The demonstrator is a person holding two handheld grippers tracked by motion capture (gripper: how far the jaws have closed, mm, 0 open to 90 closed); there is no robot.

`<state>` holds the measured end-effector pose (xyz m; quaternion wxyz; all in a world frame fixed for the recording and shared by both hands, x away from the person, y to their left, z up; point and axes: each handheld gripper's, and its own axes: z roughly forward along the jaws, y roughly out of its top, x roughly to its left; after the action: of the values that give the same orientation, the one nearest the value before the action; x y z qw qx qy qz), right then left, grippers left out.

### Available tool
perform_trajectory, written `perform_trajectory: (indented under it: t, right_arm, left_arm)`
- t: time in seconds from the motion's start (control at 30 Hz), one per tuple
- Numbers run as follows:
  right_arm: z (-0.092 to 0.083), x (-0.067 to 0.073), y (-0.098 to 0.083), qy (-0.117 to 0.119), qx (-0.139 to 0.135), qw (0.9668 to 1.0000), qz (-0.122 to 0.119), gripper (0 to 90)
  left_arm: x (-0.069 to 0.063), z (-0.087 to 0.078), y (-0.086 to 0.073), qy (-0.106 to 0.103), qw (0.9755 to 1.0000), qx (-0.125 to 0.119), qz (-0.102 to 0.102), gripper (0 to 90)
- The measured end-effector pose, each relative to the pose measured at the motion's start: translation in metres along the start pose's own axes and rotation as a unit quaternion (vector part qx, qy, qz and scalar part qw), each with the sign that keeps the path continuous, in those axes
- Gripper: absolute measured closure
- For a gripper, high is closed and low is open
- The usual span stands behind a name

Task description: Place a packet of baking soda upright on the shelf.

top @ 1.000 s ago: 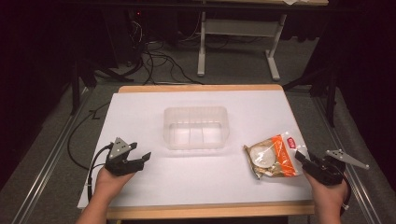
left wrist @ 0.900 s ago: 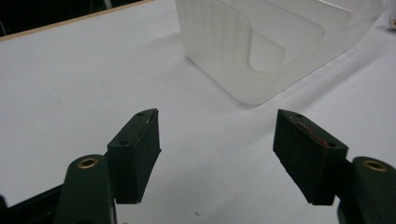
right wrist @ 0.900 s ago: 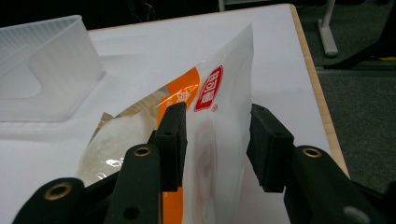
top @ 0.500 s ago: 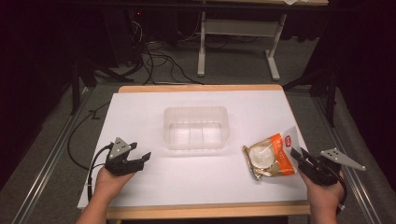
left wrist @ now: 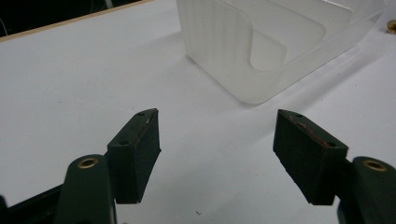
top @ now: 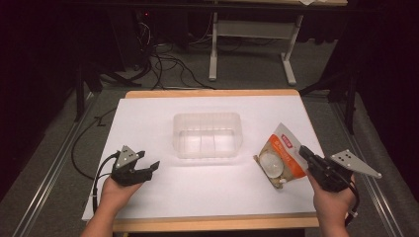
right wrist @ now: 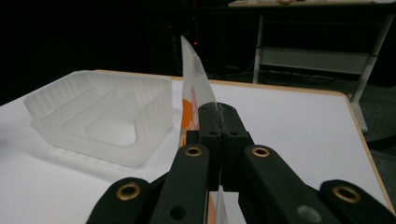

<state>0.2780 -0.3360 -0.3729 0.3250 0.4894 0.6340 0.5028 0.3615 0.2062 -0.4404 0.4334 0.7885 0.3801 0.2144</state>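
Item: snack pouch (top: 280,157), right of clear tray (top: 207,134) | right gripper (top: 302,152) jaws just closed, pinching pouch edge | left gripper (left wrist: 219,156) jaws spread, idle | Risk: thin edge hold, pouch may slip or swing against tray wall

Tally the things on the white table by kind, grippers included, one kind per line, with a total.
Snack packets: 1, the orange and white packet, pinched in the right gripper
Clear plastic containers: 1, the container
Grippers: 2, counting the left gripper with jaws apart
Total: 4
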Motion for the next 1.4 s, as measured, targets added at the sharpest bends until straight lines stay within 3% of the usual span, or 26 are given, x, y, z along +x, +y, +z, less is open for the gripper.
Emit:
perform_trajectory:
  t: [0.23,0.43,0.57,0.67,1.03,1.2,1.4]
  right_arm:
    - [0.018,0.017,0.018,-0.004,-0.004,0.9996,-0.027,90.0]
    - [0.031,0.022,0.027,0.0,-0.01,0.9995,-0.029,90.0]
    - [0.041,0.029,0.021,0.001,0.004,0.9994,-0.036,90.0]
    - [0.039,0.026,0.015,0.005,-0.008,0.9997,-0.024,90.0]
    - [0.029,0.015,0.001,0.009,0.001,0.9999,-0.009,79.7]
    - [0.023,0.02,-0.006,0.004,0.007,0.9997,-0.023,73.7]
    - [0.014,0.021,-0.018,-0.004,0.019,0.9996,-0.021,68.4]
  left_arm:
    - [0.001,-0.001,0.0,0.002,1.0,-0.003,-0.003,32.1]
    - [0.002,-0.001,-0.001,0.002,1.0,-0.003,-0.004,32.1]
    - [0.002,-0.001,0.0,0.0,1.0,-0.004,-0.004,32.1]
    - [0.002,-0.001,-0.001,0.0,1.0,-0.003,-0.005,32.1]
    - [0.0,0.0,0.0,-0.001,1.0,0.001,0.0,32.1]
    - [0.0,0.0,0.0,-0.003,1.0,0.002,-0.001,32.0]
    - [0.0,0.001,0.0,-0.006,1.0,0.004,0.0,31.8]
